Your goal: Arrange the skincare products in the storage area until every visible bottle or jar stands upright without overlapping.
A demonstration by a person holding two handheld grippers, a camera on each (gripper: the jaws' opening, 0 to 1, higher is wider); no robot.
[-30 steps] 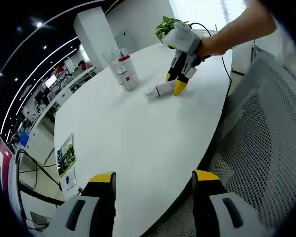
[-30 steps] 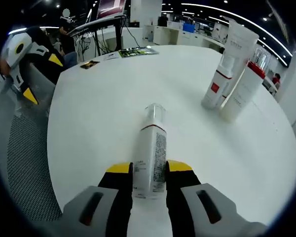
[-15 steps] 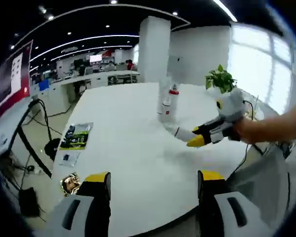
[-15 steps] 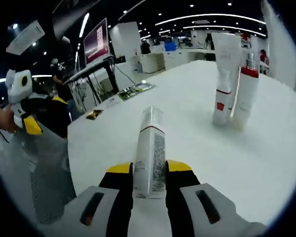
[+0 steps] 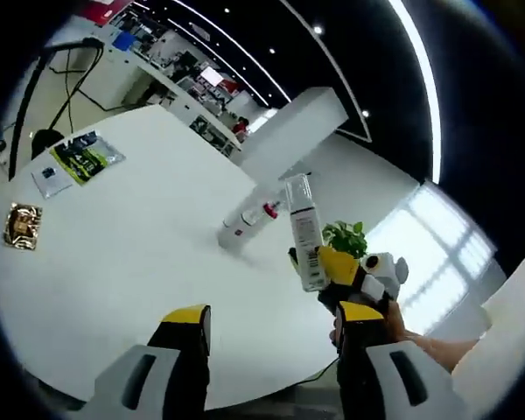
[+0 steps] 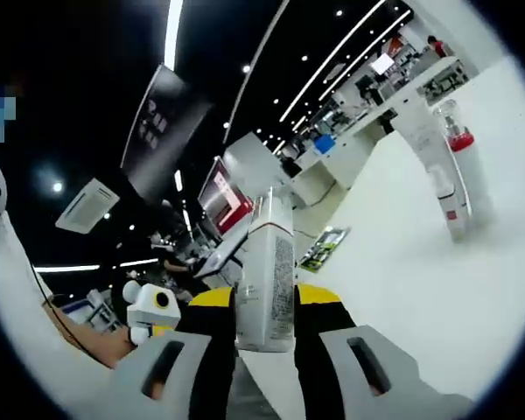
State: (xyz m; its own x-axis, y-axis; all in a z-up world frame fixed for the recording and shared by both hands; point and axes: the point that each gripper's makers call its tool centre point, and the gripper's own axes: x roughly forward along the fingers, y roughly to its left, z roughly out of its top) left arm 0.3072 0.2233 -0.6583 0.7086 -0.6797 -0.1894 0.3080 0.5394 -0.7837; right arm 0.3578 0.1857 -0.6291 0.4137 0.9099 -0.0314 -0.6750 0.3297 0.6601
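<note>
My right gripper (image 6: 264, 302) is shut on a white bottle (image 6: 264, 271) with a clear cap and a red band. In the left gripper view this bottle (image 5: 304, 232) is held clear of the white table (image 5: 131, 254), nearly upright, by the right gripper (image 5: 348, 273). A tall white tube (image 6: 429, 144) and a red-capped bottle (image 6: 464, 166) stand close together on the table; the left gripper view shows the pair (image 5: 245, 223) beyond the held bottle. My left gripper (image 5: 273, 319) is open with nothing between its fingers, near the table's edge.
A green leaflet (image 5: 83, 156) and a small gold packet (image 5: 22, 223) lie on the table's left part. A potted plant (image 5: 343, 236) stands behind the right gripper. A person's hand (image 5: 407, 341) holds that gripper. The left gripper (image 6: 153, 315) shows low left in the right gripper view.
The right gripper has lifted the white bottle off the table and tipped it from lying flat to nearly upright. Both cameras have swung, so both views show the table from new angles.
</note>
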